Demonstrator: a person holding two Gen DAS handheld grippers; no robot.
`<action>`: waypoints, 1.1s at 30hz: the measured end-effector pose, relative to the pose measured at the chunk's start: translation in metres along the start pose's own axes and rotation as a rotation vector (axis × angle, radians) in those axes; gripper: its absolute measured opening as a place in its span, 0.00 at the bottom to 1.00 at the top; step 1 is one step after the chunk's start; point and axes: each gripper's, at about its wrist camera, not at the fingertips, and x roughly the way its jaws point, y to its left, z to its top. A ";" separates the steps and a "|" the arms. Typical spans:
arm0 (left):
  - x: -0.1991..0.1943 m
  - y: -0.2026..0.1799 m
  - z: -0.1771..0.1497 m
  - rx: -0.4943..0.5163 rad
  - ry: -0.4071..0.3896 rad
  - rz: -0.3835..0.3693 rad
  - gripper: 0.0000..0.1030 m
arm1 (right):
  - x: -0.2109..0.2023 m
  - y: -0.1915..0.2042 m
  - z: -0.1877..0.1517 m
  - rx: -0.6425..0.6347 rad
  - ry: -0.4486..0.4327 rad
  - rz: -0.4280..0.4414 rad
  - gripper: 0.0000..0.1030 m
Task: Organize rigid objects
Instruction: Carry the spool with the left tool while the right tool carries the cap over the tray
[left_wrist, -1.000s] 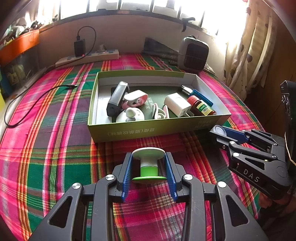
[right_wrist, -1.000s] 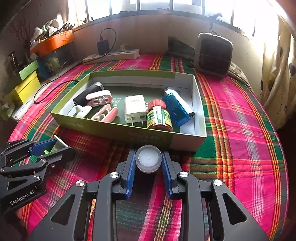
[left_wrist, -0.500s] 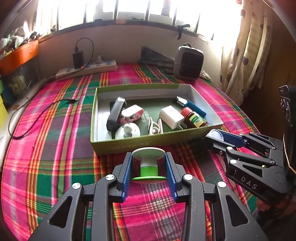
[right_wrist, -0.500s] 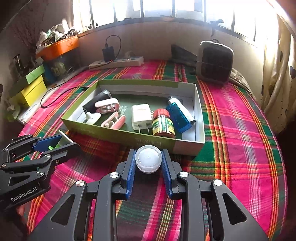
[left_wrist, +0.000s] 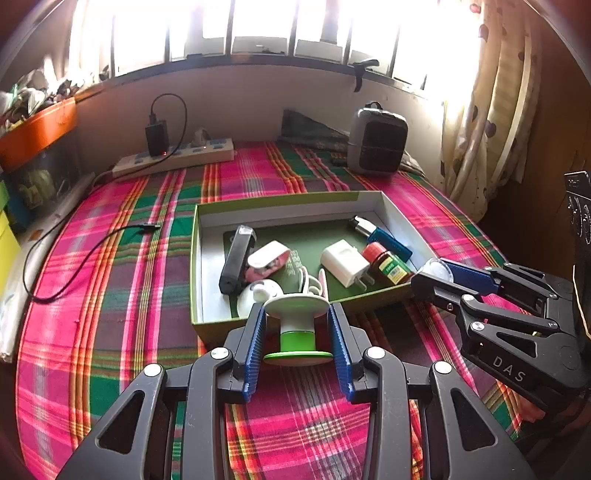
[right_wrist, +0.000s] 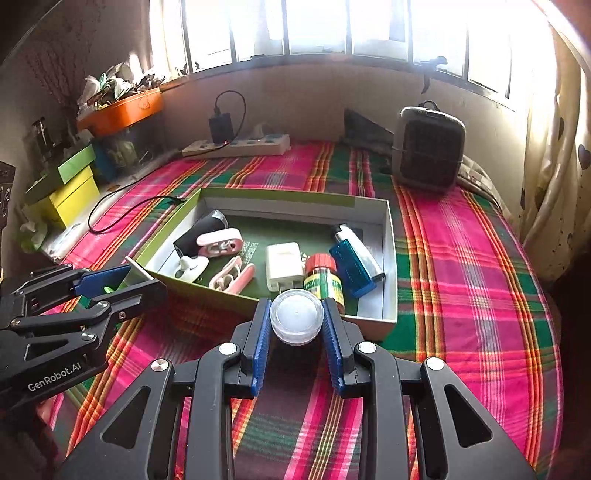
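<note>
My left gripper (left_wrist: 297, 334) is shut on a white and green spool-shaped stand (left_wrist: 297, 325), held above the plaid cloth just before the near wall of the green box (left_wrist: 207, 325). My right gripper (right_wrist: 295, 325) is shut on a small clear round jar with a white lid (right_wrist: 296, 320), held above the box's near wall (right_wrist: 207, 291). The box holds a white charger (right_wrist: 283, 264), a red-capped bottle (right_wrist: 323, 275), a blue lighter (right_wrist: 352, 264), pink clips (right_wrist: 221, 242) and a black device (left_wrist: 236, 258). The right gripper also shows in the left wrist view (left_wrist: 436, 275), the left gripper in the right wrist view (right_wrist: 129, 278).
A power strip (left_wrist: 173, 157) with a black plug and cable lies at the back. A grey heater (left_wrist: 376, 142) stands at the back right. A black cable (left_wrist: 85, 258) trails on the cloth at left. Yellow and green boxes (right_wrist: 62, 188) sit beyond the left edge.
Both grippers have risen and drawn back with their objects. The box now looks smaller and farther away and sits lower under both grippers.
</note>
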 end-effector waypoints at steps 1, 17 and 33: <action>0.000 0.000 0.002 0.001 -0.003 -0.002 0.32 | 0.000 0.000 0.001 -0.001 -0.002 0.001 0.28; 0.014 0.009 0.035 0.011 -0.015 0.001 0.32 | 0.007 -0.007 0.026 0.003 -0.015 0.046 0.28; 0.045 0.016 0.060 -0.006 0.030 -0.060 0.32 | 0.034 -0.013 0.042 0.005 0.014 0.049 0.28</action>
